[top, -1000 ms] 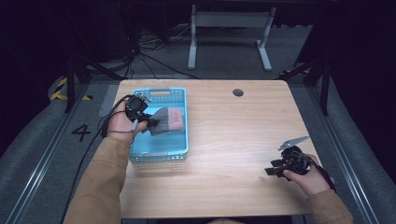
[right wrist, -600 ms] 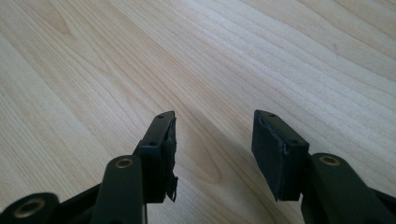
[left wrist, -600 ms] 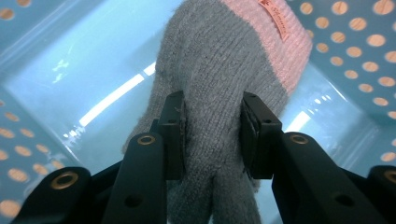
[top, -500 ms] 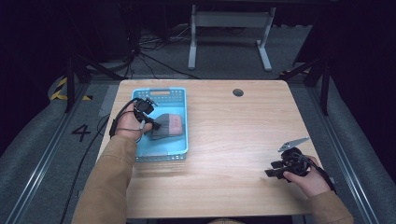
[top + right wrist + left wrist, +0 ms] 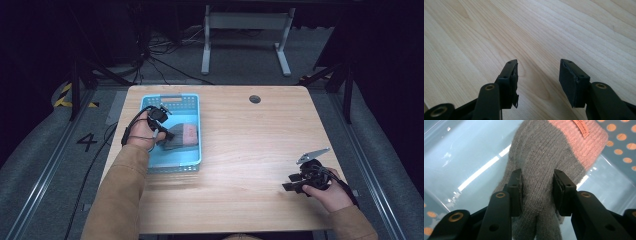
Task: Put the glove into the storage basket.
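Note:
A grey knitted glove with a pink cuff (image 5: 183, 136) lies in the light blue basket (image 5: 195, 114) at the table's left. My left gripper (image 5: 167, 135) is inside the basket, and in the left gripper view its jaws press on the grey part of the glove (image 5: 541, 167) from both sides. The pink cuff carries a small label. My right gripper (image 5: 290, 182) rests low over the bare wood near the table's right front corner. In the right gripper view the right gripper (image 5: 537, 75) stands open with nothing between its pads.
The wooden table (image 5: 250, 150) has a round cable hole (image 5: 255, 99) near its far edge. A desk frame (image 5: 245, 40) and cables stand on the dark floor beyond. Yellow-black tape (image 5: 65, 95) and a painted number mark the floor at left.
My left gripper has dropped lower into the basket with the glove, toward the near side. The right gripper has stayed in place.

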`<state>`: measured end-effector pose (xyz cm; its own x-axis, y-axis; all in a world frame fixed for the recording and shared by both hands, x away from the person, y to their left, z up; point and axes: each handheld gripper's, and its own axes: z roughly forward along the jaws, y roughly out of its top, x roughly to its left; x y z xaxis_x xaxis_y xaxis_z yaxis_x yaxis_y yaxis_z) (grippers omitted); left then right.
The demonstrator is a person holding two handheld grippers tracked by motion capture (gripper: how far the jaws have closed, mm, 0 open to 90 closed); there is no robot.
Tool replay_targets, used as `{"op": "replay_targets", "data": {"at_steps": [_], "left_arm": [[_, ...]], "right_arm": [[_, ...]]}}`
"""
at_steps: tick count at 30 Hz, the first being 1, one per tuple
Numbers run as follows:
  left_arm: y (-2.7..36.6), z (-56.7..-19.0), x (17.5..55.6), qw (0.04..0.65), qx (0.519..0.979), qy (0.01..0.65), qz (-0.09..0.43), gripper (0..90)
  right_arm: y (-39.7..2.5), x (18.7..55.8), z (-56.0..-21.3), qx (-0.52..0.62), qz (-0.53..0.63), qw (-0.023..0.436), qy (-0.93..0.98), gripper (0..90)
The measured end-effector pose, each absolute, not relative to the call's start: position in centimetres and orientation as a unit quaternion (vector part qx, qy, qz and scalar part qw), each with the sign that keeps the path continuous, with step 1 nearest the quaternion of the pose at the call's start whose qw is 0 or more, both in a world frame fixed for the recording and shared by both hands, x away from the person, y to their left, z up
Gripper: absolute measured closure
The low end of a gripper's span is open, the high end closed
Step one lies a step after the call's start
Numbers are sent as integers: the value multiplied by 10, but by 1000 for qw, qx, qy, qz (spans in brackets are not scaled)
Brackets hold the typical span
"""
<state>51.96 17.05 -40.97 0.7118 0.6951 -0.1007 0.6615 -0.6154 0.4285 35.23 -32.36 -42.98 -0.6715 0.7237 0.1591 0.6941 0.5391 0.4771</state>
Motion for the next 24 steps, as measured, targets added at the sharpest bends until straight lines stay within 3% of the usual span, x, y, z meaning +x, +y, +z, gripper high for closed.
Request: {"op": "replay_targets", "data": {"at_steps": [12,24], "left_arm": [[159,-406,515,205,900,372,96,462],[156,-367,478,308,874,362,95,430]], "right_arm": [[-318,350,-422,391,277,26,877,499],[-305,364,-418,370,278,30,886,497]]}}
